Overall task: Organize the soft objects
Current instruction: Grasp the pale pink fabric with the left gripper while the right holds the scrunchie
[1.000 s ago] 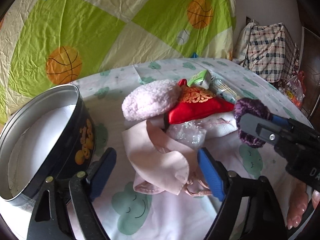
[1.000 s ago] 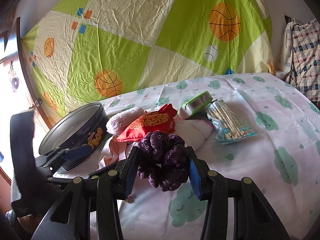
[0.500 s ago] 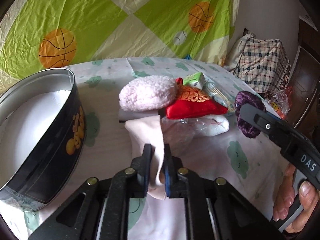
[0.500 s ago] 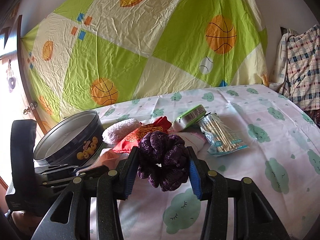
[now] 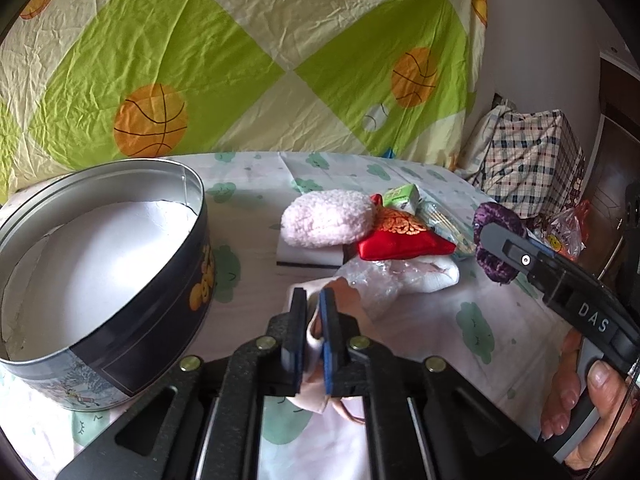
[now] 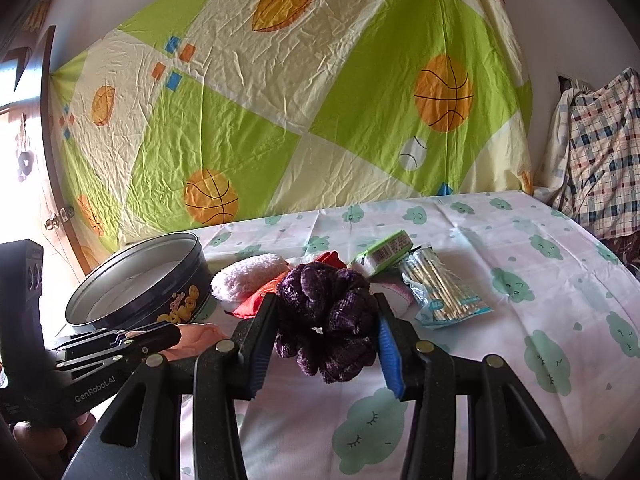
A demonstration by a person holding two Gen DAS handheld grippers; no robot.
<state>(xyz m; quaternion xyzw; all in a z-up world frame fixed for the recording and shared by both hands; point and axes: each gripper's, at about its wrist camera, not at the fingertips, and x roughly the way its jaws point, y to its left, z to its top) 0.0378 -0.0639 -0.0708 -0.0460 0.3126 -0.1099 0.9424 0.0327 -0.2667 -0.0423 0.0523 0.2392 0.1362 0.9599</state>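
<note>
On near edge of the cloud-print sheet [image 5: 500, 320], left gripper [image 5: 312, 332] has jaws clamped tight on a pink face mask [image 5: 316, 396], w/ cloth pinched between the blue pads. Round tin [image 5: 120, 312] sits just left of it, lid off. Right gripper [image 6: 326, 344] squeezes a purple scrunchie [image 6: 326, 316] from both sides, held up off the sheet. Farther back in a pile: fluffy pink pouch [image 5: 326, 218], red satin pouch [image 5: 400, 240], green pack [image 6: 382, 254], swab bag [image 6: 440, 288] to the right.
</note>
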